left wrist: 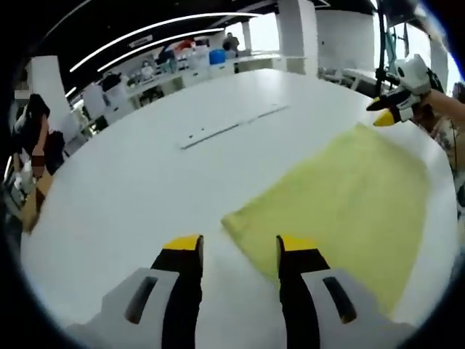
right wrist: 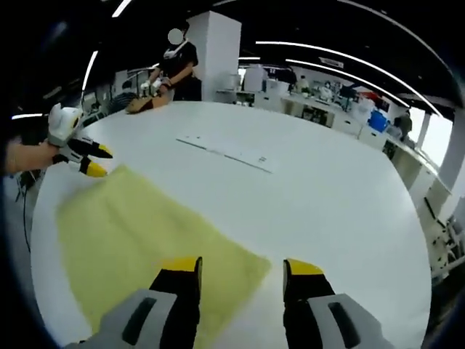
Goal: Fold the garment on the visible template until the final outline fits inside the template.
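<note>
A broad white round bench (left wrist: 145,182) carries a flat yellow rectangular cloth garment (left wrist: 341,203), spread near its edge. The left tongs (left wrist: 236,243) hover with jaws apart at one corner of the garment; the right tongs (right wrist: 240,265) hover, jaws likewise apart, at its opposite corner.

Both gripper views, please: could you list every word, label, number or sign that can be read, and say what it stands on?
None can be read.
The white strip on the white table carries small dark marks, too small and blurred to read.
The yellow garment shows no print or tag.
The left gripper and right gripper show no lettering.
</note>
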